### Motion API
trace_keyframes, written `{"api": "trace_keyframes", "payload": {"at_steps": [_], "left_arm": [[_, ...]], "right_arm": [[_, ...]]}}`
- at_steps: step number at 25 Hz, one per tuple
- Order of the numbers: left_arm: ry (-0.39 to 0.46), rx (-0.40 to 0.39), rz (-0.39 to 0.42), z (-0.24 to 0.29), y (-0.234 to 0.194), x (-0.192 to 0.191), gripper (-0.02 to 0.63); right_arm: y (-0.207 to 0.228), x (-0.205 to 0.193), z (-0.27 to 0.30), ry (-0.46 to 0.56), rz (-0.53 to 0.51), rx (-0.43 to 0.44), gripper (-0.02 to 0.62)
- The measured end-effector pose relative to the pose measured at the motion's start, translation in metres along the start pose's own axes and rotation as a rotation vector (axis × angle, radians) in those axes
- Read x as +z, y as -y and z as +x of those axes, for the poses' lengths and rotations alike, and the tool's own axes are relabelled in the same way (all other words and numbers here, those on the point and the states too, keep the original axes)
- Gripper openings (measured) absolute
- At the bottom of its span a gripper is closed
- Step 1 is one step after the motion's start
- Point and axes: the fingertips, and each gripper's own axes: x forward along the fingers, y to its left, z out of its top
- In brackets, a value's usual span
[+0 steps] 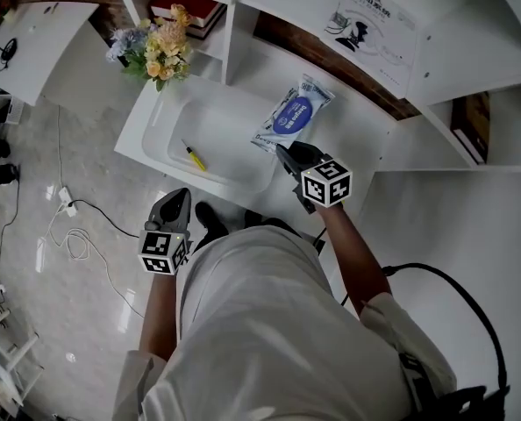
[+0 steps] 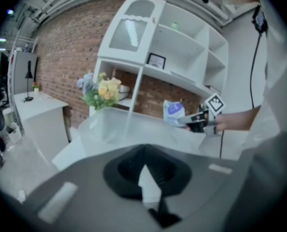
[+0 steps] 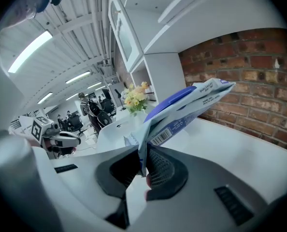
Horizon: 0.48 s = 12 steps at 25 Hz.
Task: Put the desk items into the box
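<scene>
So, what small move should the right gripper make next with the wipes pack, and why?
Probably carry the wipes pack over the box: the right gripper pinches its edge, and it is beside the box, not above it.

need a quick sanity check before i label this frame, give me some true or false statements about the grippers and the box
1. The right gripper is shut on a blue and white wipes packet. True.
2. The box is empty. False: a yellow pen lies in it.
3. The left gripper holds the bouquet. False: nothing is between its jaws, and the bouquet stands beyond the box's far end.
4. A brick wall runs behind the desk. True.
</scene>
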Motion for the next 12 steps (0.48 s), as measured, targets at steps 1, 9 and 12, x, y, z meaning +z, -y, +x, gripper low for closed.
{"api": "trace_keyframes", "payload": {"at_steps": [1,9,12], "left_arm": [[0.0,0.003,-0.002,-0.001,-0.003,0.0,0.002],[0.007,0.031,-0.026,-0.011,-0.025,-0.002,0.002],[0.008,0.049,-0.039,-0.015,-0.034,-0.004,0.002]], "right_arm": [[-0.006,0.002,0.006,-0.008,-0.011,0.019,0.024],[-0.051,0.01,0.05,-0.098,-0.093,0.158,0.023],[-0.065,0.009,0.065,-0.146,-0.134,0.217,0.025]]}}
